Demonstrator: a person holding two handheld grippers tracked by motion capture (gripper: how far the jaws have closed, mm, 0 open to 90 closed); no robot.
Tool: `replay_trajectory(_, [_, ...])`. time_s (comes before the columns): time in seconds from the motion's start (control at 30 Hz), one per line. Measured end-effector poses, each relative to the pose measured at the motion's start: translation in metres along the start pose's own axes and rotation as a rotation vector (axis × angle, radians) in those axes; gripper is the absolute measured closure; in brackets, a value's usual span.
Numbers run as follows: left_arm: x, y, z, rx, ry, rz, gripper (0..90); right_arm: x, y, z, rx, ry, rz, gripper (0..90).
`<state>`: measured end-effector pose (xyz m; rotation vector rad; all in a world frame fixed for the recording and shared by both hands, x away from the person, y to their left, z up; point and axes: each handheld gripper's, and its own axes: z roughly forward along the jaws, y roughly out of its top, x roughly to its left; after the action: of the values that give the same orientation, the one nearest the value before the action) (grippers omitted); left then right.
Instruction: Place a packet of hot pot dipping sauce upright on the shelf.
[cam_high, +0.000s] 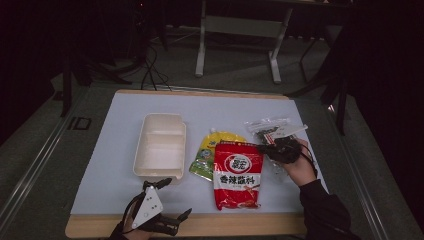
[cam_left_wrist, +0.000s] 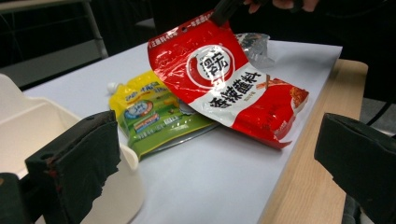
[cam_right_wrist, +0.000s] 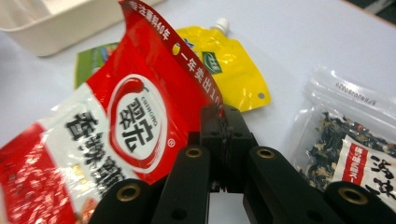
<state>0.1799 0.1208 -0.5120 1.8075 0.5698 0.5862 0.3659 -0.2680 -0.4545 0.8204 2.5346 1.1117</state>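
A red snack packet (cam_high: 237, 175) lies at the middle front of the pale mat, its top corner lifted. My right gripper (cam_high: 263, 147) is shut on that top corner; in the right gripper view the jaws (cam_right_wrist: 224, 116) pinch the red packet's (cam_right_wrist: 126, 126) edge. In the left gripper view, the red packet (cam_left_wrist: 229, 88) tilts up toward the right gripper (cam_left_wrist: 224, 11). A yellow-green spout pouch (cam_high: 215, 150) lies partly under it. My left gripper (cam_high: 177, 196) stands open near the front edge, nothing between its fingers (cam_left_wrist: 88, 154).
A cream two-compartment container (cam_high: 160, 145) stands left of the pouch. A clear bag of dark dried food (cam_high: 272, 129) lies behind the right hand. The mat (cam_high: 125, 165) covers a wooden table with its front edge (cam_high: 225, 225) bare. Dark table legs stand beyond.
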Motion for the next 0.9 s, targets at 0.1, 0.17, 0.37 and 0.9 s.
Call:
replay_trajectory(0.1, [0.0, 0.007, -0.001, 0.0, -0.009, -0.015, 1.4, 0.007, 0.004, -0.012, -0.026, -0.001, -0.017, 89.7])
replay_trajectory(0.17, [0.001, 0.013, -0.001, 0.02, -0.054, -0.06, 1.5, 0.012, 0.008, -0.02, -0.04, 0.0, -0.035, 89.7])
replay_trajectory(0.37, [0.001, 0.03, 0.003, 0.039, -0.093, -0.06, 1.4, 0.032, 0.019, -0.038, -0.086, 0.015, -0.09, 89.7])
replay_trajectory(0.9, [0.013, 0.074, 0.035, 0.046, -0.13, -0.012, 15.6, 0.084, 0.03, -0.08, -0.172, 0.071, -0.213, 89.8])
